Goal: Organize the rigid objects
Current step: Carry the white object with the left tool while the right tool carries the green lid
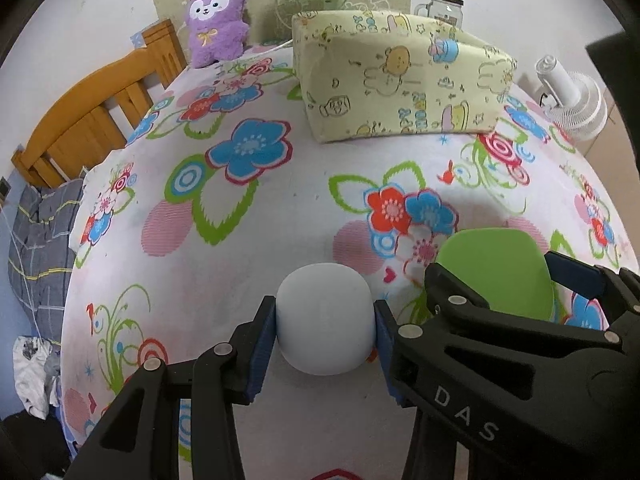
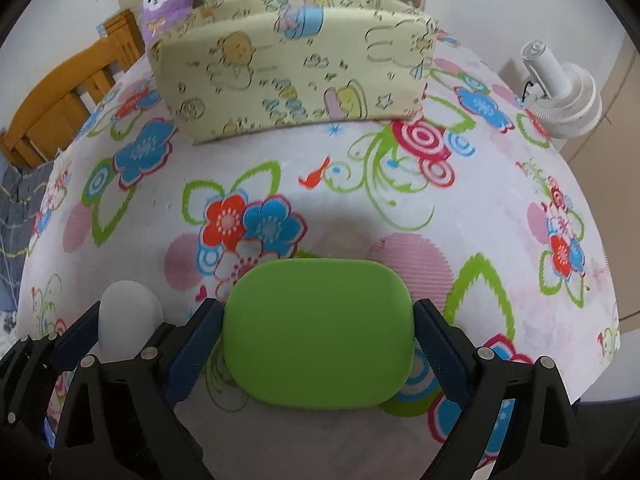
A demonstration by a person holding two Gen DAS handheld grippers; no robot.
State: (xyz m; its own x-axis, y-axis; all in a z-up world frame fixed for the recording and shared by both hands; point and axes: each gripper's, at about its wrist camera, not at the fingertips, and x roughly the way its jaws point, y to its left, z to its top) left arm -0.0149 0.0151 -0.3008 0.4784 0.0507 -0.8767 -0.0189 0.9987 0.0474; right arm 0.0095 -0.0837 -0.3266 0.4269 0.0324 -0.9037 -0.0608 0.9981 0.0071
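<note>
Grippers sit side by side over the near part of the flower-printed tablecloth. The left gripper has its blue-padded fingers pressed against both sides of a rounded white matte object — clamped on it. To its right, the right gripper is clamped on a flat green rounded-rectangle plastic piece, one pad on each side edge. Farther back lies a pale yellow cartoon-print cushion; a purple plush bunny stands at the far left — a white fan at the far right.
</note>
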